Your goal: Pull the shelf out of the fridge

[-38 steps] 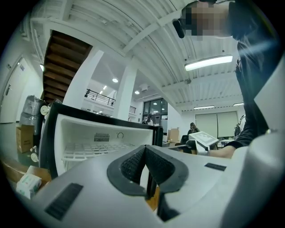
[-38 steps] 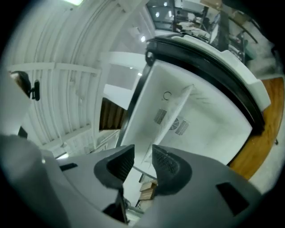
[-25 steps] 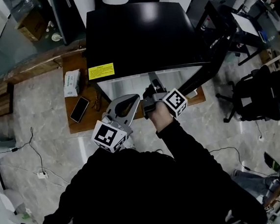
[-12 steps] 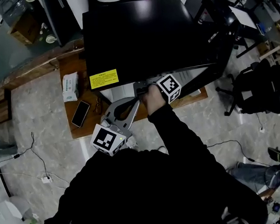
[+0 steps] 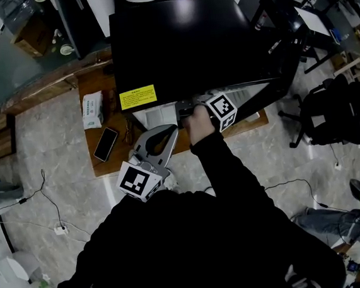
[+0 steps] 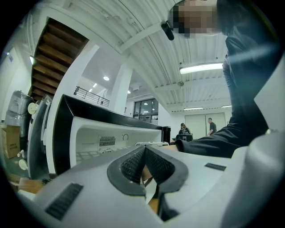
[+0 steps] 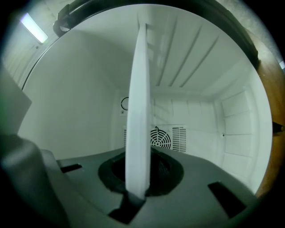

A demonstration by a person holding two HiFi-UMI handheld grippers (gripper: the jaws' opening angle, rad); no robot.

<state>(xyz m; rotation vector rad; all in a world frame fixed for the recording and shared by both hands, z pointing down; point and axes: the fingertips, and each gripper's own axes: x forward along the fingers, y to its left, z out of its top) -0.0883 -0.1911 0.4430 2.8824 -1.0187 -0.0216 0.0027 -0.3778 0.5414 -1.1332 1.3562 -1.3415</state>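
Step in hand: grasp on the shelf is made, pull not begun.

- Right gripper (image 5: 182,111) is inside the fridge (image 5: 176,42) mouth, under the front edge of the black top. In the right gripper view its jaws have just been closing and now sit nearly together, pinching the front edge of the white shelf (image 7: 139,111). Pads look to be on both faces.
- The shelf is fully inside the fridge. It shows edge-on as a thin white slab running from the jaws back toward the fan grille (image 7: 160,138) on the rear wall. It reads vertical in that view; whether that is camera roll cannot be told.
- Left gripper (image 5: 168,134) is outside the fridge, just in front of the opening and left of the right one. Its jaws are together with nothing between them, and it is not touching the fridge.
- The fridge stands on a wooden table (image 5: 99,164). A phone (image 5: 105,144) and a tissue pack (image 5: 92,109) lie to the fridge's front left, clear of the pull path.

Next move, as a judgement:
- Draw straight back out of the fridge, in line with the shelf's plane, so it does not cock and bind in the wall ribs.
- The grip is on a thin, smooth edge, so slip is the main risk and clamp force should be kept up.
- The free left gripper could brace the fridge or take the shelf's far end once it clears.
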